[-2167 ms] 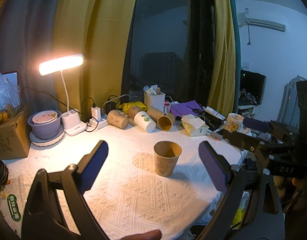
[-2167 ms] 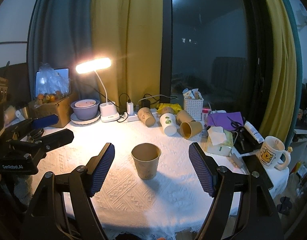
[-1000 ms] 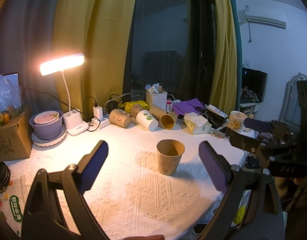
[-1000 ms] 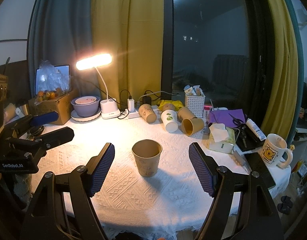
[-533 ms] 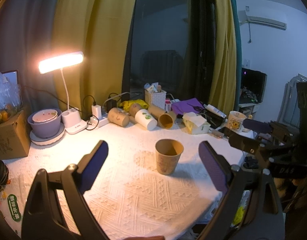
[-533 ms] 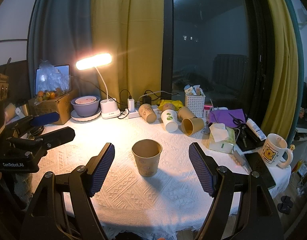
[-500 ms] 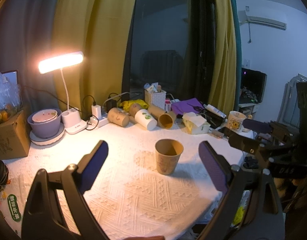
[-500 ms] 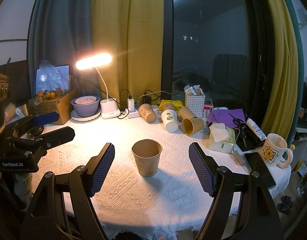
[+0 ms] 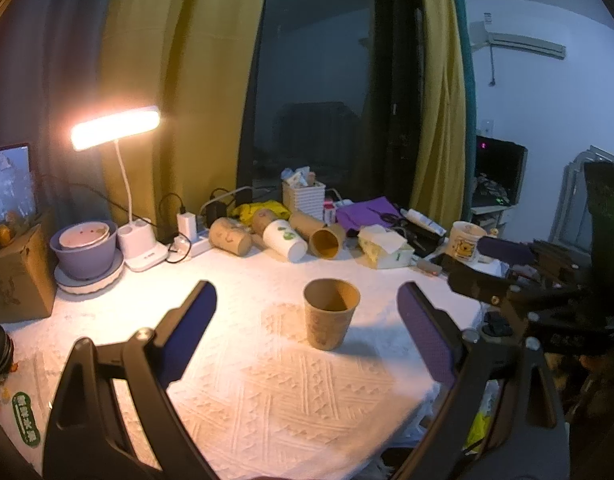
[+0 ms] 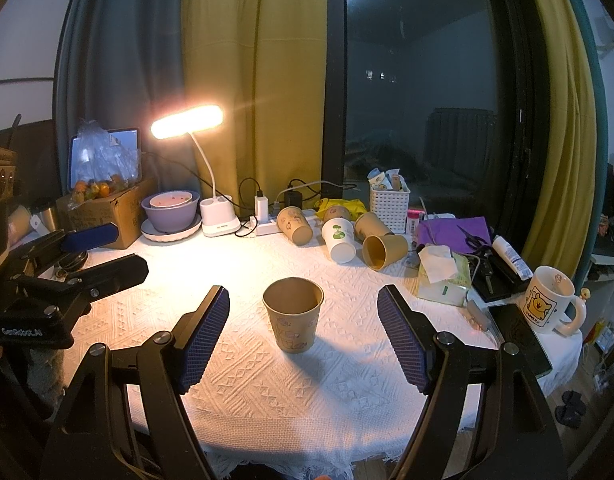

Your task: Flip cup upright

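A brown paper cup stands upright, mouth up, on the white tablecloth; it also shows in the right wrist view. My left gripper is open and empty, held back from the cup, which sits between and beyond its blue pads. My right gripper is open and empty, likewise short of the cup. The right gripper also shows at the right of the left wrist view, and the left gripper at the left of the right wrist view.
Several paper cups lie on their sides at the back. A lit desk lamp, purple bowl, cardboard box, white basket, tissue box, mug and phone ring the table edge.
Almost nothing: both grippers stay open and hover with slight drift. The cup stands upright throughout.
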`<state>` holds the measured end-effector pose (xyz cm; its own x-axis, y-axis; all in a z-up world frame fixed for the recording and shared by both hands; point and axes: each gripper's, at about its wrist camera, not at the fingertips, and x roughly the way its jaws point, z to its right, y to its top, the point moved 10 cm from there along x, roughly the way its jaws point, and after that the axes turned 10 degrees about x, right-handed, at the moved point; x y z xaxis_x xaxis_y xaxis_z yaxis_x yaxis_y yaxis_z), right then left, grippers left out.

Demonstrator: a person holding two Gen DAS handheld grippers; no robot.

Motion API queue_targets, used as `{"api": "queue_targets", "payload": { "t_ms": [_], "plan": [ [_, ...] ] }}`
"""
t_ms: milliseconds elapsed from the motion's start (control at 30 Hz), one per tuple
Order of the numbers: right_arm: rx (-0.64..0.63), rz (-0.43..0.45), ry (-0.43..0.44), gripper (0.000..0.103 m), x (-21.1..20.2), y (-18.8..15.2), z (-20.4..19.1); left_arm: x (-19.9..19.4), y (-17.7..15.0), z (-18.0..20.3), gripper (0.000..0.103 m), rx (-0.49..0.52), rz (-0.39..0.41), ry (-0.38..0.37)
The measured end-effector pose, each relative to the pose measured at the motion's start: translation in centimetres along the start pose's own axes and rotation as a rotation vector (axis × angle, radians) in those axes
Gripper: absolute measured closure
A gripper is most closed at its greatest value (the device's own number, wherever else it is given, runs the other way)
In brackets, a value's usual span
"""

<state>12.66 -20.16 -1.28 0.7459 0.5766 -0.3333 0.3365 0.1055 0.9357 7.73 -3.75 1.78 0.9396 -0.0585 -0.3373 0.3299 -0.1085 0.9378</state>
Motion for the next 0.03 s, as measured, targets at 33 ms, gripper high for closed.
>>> {"api": "queue_targets", "payload": {
  "t_ms": [33],
  "plan": [
    [0.000, 0.000, 0.000, 0.024, -0.01, 0.01, -0.02, -0.09, 0.06, 0.39, 0.010, 0.001, 0.009, -0.032]
  ]
}}
